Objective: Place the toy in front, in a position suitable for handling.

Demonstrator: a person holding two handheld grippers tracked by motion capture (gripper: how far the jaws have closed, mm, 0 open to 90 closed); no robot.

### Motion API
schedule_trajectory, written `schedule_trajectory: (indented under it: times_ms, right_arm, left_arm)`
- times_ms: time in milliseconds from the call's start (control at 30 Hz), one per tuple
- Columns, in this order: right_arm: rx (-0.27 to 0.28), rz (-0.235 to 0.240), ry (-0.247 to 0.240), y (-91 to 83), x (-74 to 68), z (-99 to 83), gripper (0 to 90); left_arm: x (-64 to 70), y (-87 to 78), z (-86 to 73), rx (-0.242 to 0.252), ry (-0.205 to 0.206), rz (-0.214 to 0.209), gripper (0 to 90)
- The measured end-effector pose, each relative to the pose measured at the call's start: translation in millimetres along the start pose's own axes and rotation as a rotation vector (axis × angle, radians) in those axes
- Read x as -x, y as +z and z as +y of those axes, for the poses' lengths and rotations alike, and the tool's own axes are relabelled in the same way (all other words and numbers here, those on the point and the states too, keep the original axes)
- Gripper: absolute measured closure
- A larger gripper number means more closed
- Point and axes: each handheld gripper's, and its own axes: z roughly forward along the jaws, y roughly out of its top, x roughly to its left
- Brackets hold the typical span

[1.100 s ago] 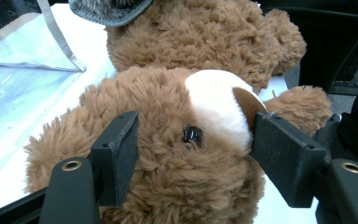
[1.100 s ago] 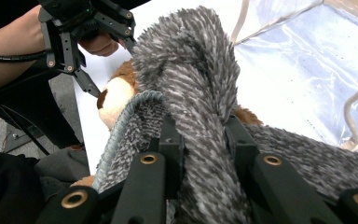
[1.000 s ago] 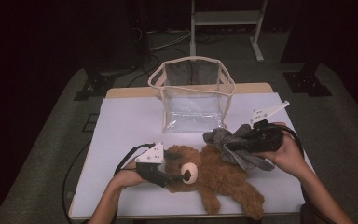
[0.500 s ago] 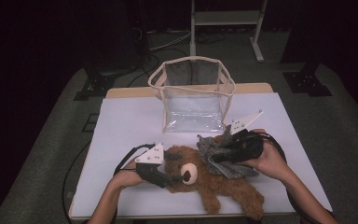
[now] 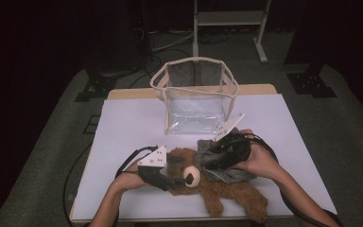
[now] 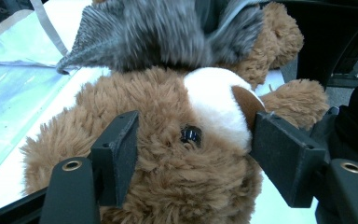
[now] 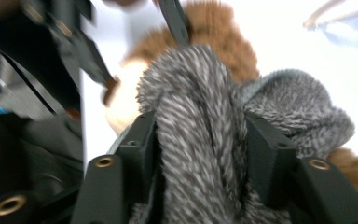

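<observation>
A white rectangular table (image 5: 127, 123) takes up the middle of the high view. Toward its far edge stands a clear plastic open-topped bag with cream trim (image 5: 196, 97), upright, its mouth open.

Nearer the person, a brown plush teddy bear with a white muzzle (image 5: 217, 187) lies on its back on the tabletop, head toward the person's left and legs stretching toward the near right corner. A grey fuzzy knitted cloth (image 5: 227, 165) lies across the bear's upper body, touching it, with the bag just beyond.

The left gripper (image 5: 163, 177) sits at the bear's head. In the left gripper view its jaws stand wide on either side of the head (image 6: 186, 154), the left pad pressed into the fur and the right one close by the muzzle; whether they truly pinch is hard to tell from here.

The right gripper (image 5: 222, 153) is over the bear's chest. In the right gripper view, which is somewhat blurred, its jaws are partly closed with a thick fold of the grey cloth (image 7: 200, 140) bunched between them, both pads against the fabric.
</observation>
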Motion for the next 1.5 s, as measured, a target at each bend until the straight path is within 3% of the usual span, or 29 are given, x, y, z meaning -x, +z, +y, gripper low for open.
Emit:
schedule_trajectory:
  times_ms: [67,167,267,467,533,667,767,867,967,1100,1300,1400,1500]
  right_arm:
    - [-0.011,-0.002,0.010,7.3,0.9,-3.9,58.3]
    - [0.012,0.006,0.034,1.4,2.0,-8.4,71.6]
    - [0.031,-0.003,0.048,-14.6,2.8,-12.2,72.7]
    - [0.104,-0.085,0.104,-67.2,7.4,-30.8,72.7]
    - [0.117,-0.094,0.122,-73.7,9.0,-38.2,72.6]
    - [0.096,-0.064,0.147,-57.8,8.7,-52.8,72.5]
    - [0.123,-0.030,0.152,-44.3,5.8,-58.4,72.5]
    - [0.143,-0.030,0.145,-41.3,0.5,-62.7,72.6]
    - [0.144,-0.028,0.137,-41.6,-4.0,-65.5,72.6]
    - [0.137,-0.032,0.131,-45.0,-5.2,-64.4,72.4]
    - [0.191,-0.059,0.124,-63.7,-7.1,-57.2,72.4]
    - [0.140,-0.020,0.135,-39.5,-9.3,-64.4,72.4]
    - [0.181,0.028,0.163,-28.5,-8.5,-74.0,72.9]
  left_arm:
    - [-0.1,0.8,-0.5,0.000,0.000,-0.001,32.4]
    - [-0.3,0.8,-0.4,0.004,-0.005,0.001,32.5]
    - [-0.1,0.5,-0.5,0.002,-0.002,0.002,32.6]
    - [0.5,0.6,-0.1,0.002,-0.007,0.000,32.6]
    - [0.1,0.5,0.2,-0.002,-0.004,0.000,32.6]
    - [-0.7,-1.4,1.2,0.000,-0.007,0.000,32.6]
    - [-4.0,-9.4,5.9,0.023,-0.025,-0.002,35.6]
    - [-6.6,-10.7,11.9,0.023,-0.023,0.019,34.3]
    - [-11.2,-6.8,16.5,0.034,-0.046,0.049,29.1]
    - [-14.8,0.3,15.3,0.019,-0.086,0.018,28.4]
    - [-13.1,-1.3,13.9,0.010,-0.087,0.004,31.2]
    - [-14.8,-4.2,15.5,0.010,-0.081,0.011,28.6]
    - [-18.9,-8.5,14.3,0.013,-0.092,0.018,23.3]
